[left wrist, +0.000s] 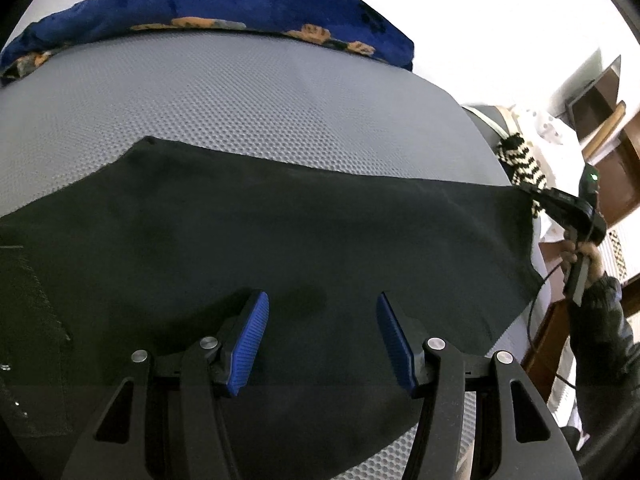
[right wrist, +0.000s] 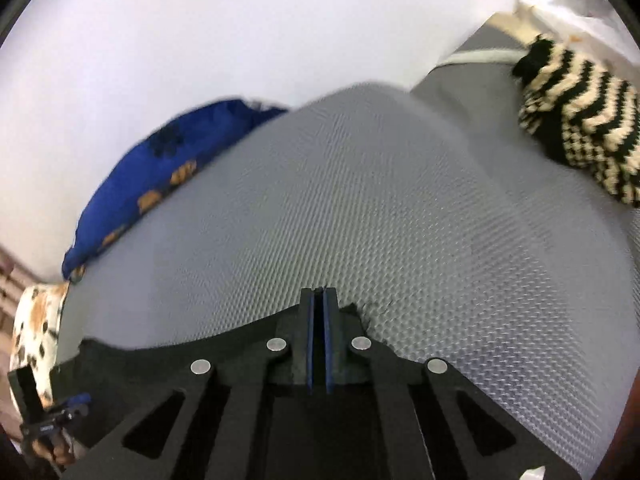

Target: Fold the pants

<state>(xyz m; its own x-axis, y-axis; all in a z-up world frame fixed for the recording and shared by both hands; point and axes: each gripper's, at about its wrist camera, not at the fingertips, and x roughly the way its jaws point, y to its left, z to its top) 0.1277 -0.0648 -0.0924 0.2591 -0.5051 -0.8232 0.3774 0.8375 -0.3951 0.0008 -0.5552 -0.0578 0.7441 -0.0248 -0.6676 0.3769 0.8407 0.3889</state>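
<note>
**Insp. A:** Black fabric, the pants (left wrist: 280, 240), lies spread flat over a grey dimpled mattress (left wrist: 240, 92). It covers the near half of the bed in the left wrist view; far edge runs straight across, one corner at upper left.

**Insp. B:** Left gripper (left wrist: 322, 344)?

**Insp. A:** Wide open, blue ribbed pads (left wrist: 248, 344) well apart, nothing between them. It sits above the cloth; can't tell whether the tips touch it.

**Insp. B:** Right gripper (right wrist: 319, 340)?

**Insp. A:** Closed tight, pads nearly meeting, w/ a thin edge of the black pants (right wrist: 180, 354) pinched between them. Frayed threads show just beside the tips. In the left wrist view the same gripper (left wrist: 532, 196) is at the pants' right corner, at the mattress edge, w/ the person's hand (left wrist: 584, 256) on its handle.

**Insp. B:** Surroundings?

**Insp. A:** Blue blanket (left wrist: 224, 4) w/ orange print along the far side of the mattress, against a white wall. Black-and-cream striped knit item (right wrist: 580, 128) at the mattress' right end, apart from the pants. Brown wooden furniture (left wrist: 612, 168) beyond it. Right wrist view is slightly blurred. The left gripper (right wrist: 52, 420) shows small at its lower-left edge; state not readable there.
</note>
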